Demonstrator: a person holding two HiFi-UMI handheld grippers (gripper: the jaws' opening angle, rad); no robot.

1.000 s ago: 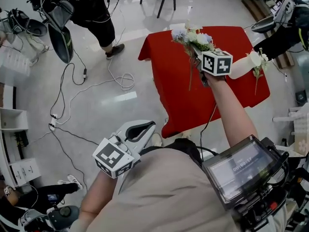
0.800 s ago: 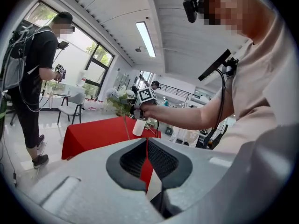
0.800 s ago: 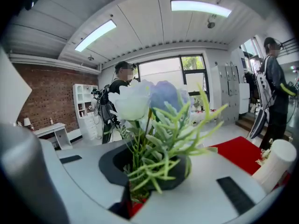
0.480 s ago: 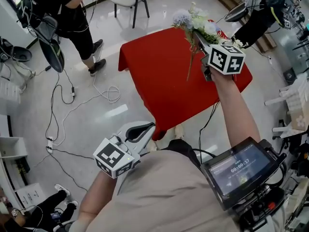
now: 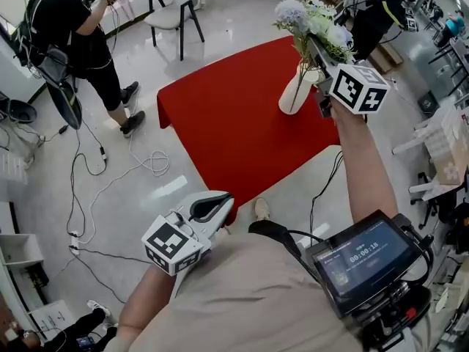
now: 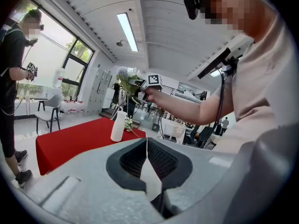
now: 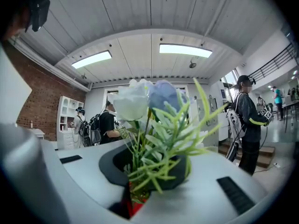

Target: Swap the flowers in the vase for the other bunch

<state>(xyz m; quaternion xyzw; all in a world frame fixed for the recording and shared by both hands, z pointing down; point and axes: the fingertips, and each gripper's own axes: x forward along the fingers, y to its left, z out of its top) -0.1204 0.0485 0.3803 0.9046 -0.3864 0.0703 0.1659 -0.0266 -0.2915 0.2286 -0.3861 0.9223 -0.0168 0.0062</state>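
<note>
Grey left gripper (image 6: 147, 146), shut on nothing, hangs by the torso; right gripper (image 7: 149, 171) pinches the bunch (image 5: 311, 24) by the stems above the white vase (image 5: 295, 94) on red table (image 5: 234, 123). Tips seemingly near its mouth: lower straight, w/o tipping it.
</note>
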